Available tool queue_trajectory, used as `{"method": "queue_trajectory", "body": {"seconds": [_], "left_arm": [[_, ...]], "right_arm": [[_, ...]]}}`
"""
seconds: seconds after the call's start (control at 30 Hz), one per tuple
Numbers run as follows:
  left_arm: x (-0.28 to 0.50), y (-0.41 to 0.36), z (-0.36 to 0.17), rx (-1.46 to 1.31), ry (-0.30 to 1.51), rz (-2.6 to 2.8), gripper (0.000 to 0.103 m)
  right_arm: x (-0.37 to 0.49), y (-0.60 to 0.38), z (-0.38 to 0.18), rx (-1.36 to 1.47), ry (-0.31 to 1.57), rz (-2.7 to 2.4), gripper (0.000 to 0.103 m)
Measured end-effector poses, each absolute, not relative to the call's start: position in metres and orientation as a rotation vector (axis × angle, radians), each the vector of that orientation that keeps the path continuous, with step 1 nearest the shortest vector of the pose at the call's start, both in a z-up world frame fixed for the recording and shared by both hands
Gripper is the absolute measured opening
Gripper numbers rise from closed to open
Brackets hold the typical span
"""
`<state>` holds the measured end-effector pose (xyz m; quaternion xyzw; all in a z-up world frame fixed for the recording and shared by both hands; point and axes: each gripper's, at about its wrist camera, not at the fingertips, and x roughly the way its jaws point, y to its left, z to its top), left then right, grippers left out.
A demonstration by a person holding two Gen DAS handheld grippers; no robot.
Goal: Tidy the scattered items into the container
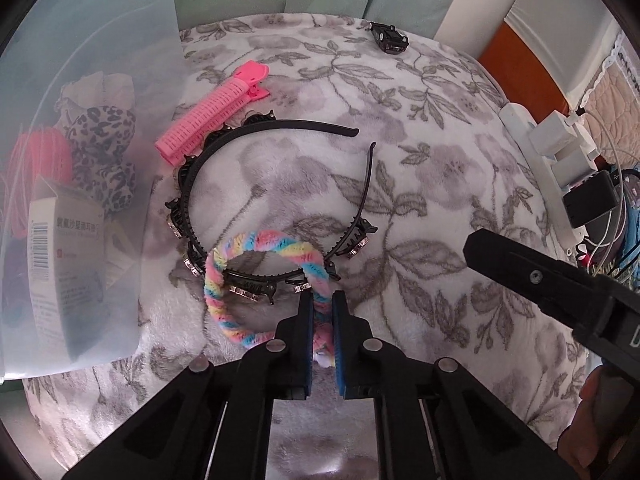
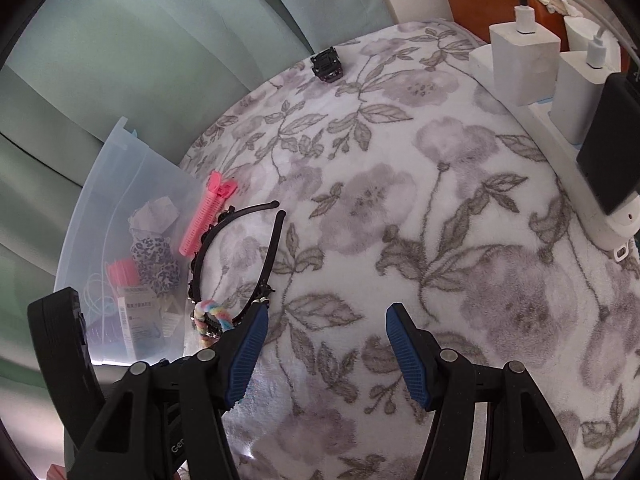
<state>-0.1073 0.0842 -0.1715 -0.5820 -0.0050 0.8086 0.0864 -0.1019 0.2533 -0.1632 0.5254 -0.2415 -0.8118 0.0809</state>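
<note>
Left hand-held gripper pinching rainbow scrunchie, right hand-held gripper spread, well apart

the left tongs cover the near part of the rainbow scrunchie, so that stretch of its loop is hidden. the translucent container blurs its contents; the print on the small box inside is unreadable. the black clip at the blanket's far edge is too small to make out.
</note>
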Motion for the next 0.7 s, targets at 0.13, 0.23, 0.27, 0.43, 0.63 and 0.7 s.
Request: {"method": "queue_trajectory", "body": {"seconds": [0.13, 0.23, 0.27, 0.43, 0.63, 0.7], "left_arm": [[-0.101, 0.074, -0.163, -1.698, -0.048, 2.43, 0.008], [-0.096, 0.067, -0.158, -1.68, -0.067, 2.445, 0.008], [-0.094, 0.064, -0.156, -1.675, -0.074, 2.451, 0.008], [-0.089, 0.056, -0.153, -1.665, -0.116, 2.454, 0.008], [-0.087, 0.052, -0.152, -1.649, -0.112, 2.442, 0.008], [-0.086, 0.052, -0.152, -1.643, -0.112, 2.438, 0.008]], "right_arm": [[-0.108, 0.238, -0.165, 1.581, -0.677, -2.407, 0.065], [-0.113, 0.224, -0.166, 1.58, -0.638, -2.386, 0.059], [-0.115, 0.219, -0.166, 1.578, -0.623, -2.377, 0.056], [-0.126, 0.195, -0.172, 1.589, -0.561, -2.328, 0.047], [-0.137, 0.175, -0.184, 1.631, -0.512, -2.301, 0.042], [-0.139, 0.171, -0.186, 1.64, -0.494, -2.312, 0.041]]}}
